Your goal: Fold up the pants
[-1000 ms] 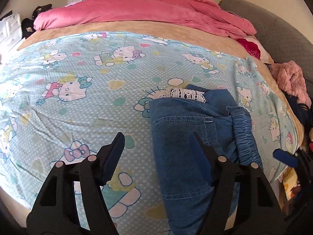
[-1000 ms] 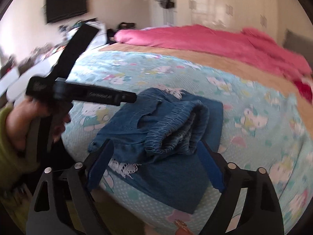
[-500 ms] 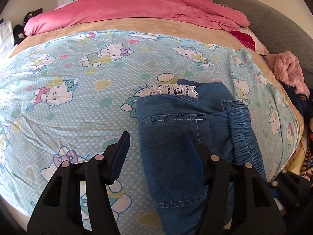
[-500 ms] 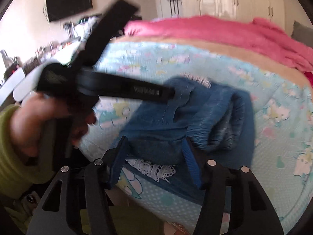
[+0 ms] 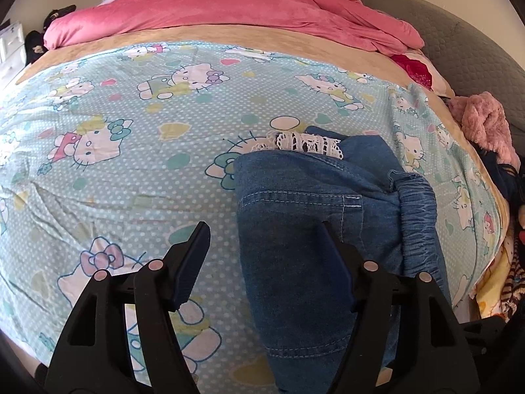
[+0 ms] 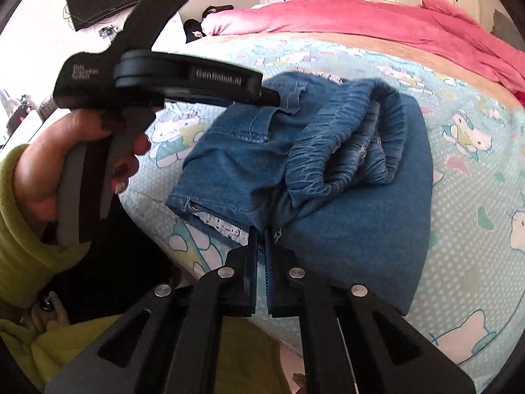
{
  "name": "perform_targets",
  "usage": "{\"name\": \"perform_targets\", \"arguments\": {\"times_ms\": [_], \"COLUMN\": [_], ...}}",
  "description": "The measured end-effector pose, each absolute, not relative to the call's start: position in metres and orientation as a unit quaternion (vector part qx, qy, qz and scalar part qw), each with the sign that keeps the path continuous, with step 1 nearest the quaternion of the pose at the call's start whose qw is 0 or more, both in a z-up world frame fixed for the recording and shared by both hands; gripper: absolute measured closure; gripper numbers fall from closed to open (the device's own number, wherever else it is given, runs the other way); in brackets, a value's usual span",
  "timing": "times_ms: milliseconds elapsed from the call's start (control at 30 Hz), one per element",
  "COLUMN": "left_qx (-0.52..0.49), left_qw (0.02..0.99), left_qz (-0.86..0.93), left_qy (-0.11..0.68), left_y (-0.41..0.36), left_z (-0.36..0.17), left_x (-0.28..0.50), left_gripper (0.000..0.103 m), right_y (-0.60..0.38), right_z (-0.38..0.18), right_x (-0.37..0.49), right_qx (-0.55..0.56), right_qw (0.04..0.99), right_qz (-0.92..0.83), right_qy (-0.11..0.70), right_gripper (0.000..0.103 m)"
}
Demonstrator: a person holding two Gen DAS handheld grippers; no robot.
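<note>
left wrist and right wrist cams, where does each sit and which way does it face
Left wrist: on the left gripper, angled down over the cartoon bedsheet toward the pink duvet; only its open fingers show.
Right wrist: on the right gripper, jaws just closed on the denim pants edge; shows the left hand, green sleeve.
Shared: pants, bedsheet, duvet.

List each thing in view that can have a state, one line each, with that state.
Denim pants: partly folded, bunched, lying on the bed.
Right tongs: just closed, shut on the pants' near hem.
Left tongs: open, straddling the pants' edge.
Pink blanket: rumpled, heaped at the bed's far end.
</note>
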State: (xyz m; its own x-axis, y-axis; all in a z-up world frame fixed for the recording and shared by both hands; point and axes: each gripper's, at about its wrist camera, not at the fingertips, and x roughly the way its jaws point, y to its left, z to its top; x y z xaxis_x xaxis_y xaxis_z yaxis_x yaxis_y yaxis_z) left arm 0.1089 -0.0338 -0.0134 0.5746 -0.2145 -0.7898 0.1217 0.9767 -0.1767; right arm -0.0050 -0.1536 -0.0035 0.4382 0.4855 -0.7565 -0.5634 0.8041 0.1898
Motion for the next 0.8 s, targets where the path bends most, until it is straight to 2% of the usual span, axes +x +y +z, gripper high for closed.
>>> {"name": "perform_targets", "arguments": {"times_ms": [100,200,267,433,600,700,767,800], "left_qx": [-0.051,-0.048,-0.045,-0.037,-0.033,-0.030,-0.030,-0.029], "left_qw": [0.888,0.893,0.894,0.901,0.904,0.907,0.908,0.909], "left_qz": [-0.095,-0.096,-0.096,-0.097,-0.097,-0.096,-0.096,-0.097], "left_qy": [0.446,0.438,0.434,0.422,0.414,0.409,0.406,0.404], "left_y": [-0.033,-0.035,-0.036,-0.041,-0.044,-0.046,-0.047,-0.047], "left_z": [-0.009,-0.002,0.001,0.011,0.019,0.024,0.027,0.029], "left_x": [0.106,0.103,0.101,0.095,0.090,0.086,0.084,0.082], "left_gripper": [0.041,0.037,0.035,0.030,0.027,0.025,0.023,0.023], "right_y": [-0.156,-0.160,-0.168,-0.185,-0.197,-0.202,-0.205,-0.209], "right_z": [0.006,0.018,0.022,0.030,0.035,0.042,0.045,0.046], "right_x": [-0.008,-0.011,-0.009,-0.003,0.001,-0.002,0.000,-0.001], "right_qx": [-0.051,-0.056,-0.058,-0.047,-0.042,-0.044,-0.045,-0.044], "right_qw": [0.851,0.862,0.868,0.880,0.888,0.891,0.895,0.897], "right_qz": [0.312,0.305,0.299,0.282,0.272,0.271,0.267,0.264], "right_qy": [0.419,0.401,0.392,0.380,0.368,0.361,0.356,0.352], "right_gripper": [0.099,0.093,0.092,0.078,0.072,0.072,0.059,0.049]}}
